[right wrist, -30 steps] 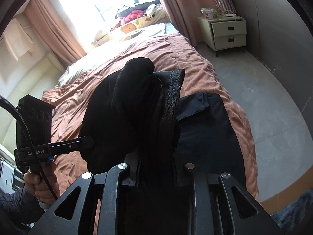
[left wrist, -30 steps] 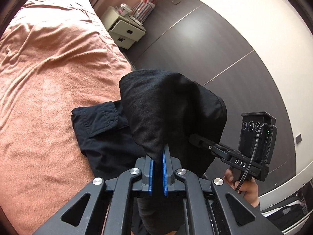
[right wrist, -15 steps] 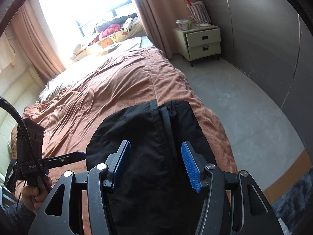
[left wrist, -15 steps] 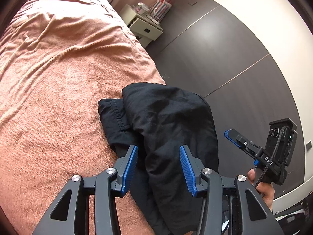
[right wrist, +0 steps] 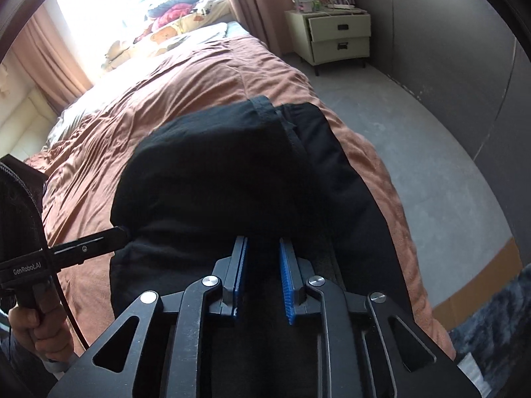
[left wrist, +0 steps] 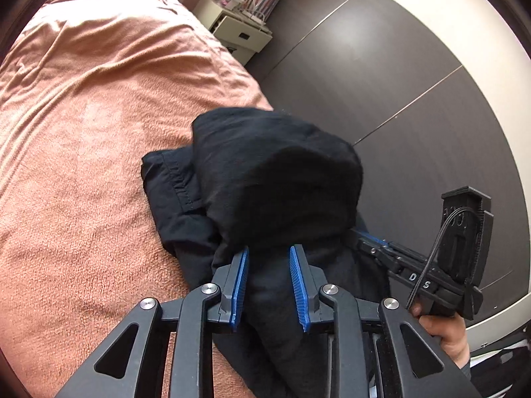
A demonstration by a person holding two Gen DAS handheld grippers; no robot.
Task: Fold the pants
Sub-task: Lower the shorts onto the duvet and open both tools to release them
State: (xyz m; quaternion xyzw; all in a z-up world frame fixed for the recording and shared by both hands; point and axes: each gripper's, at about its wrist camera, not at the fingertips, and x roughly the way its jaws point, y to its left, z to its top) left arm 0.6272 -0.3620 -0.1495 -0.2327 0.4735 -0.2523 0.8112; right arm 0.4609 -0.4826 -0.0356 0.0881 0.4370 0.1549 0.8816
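The black pants (left wrist: pixel 272 182) lie folded in a thick bundle at the near edge of the bed, and they also show in the right wrist view (right wrist: pixel 232 172). My left gripper (left wrist: pixel 268 252) is open, its blue pads on either side of a fold of black cloth. My right gripper (right wrist: pixel 262 245) is open too, with black cloth between its pads. Each gripper shows in the other's view, at the bundle's sides: the right one (left wrist: pixel 375 242) and the left one (right wrist: pixel 119 232).
The bed has a rumpled salmon-brown cover (left wrist: pixel 83 116). A cream nightstand (right wrist: pixel 335 36) stands by the far corner, with grey floor (right wrist: pixel 415 126) and a dark wall panel (left wrist: pixel 381 99) along the bed's right side. Pillows and clothes (right wrist: pixel 179 20) lie at the bed's head.
A second ago both grippers were shut on the lifted pants. They opened and dropped the cloth, and now the jaws have narrowed again around the bundle's near edge.
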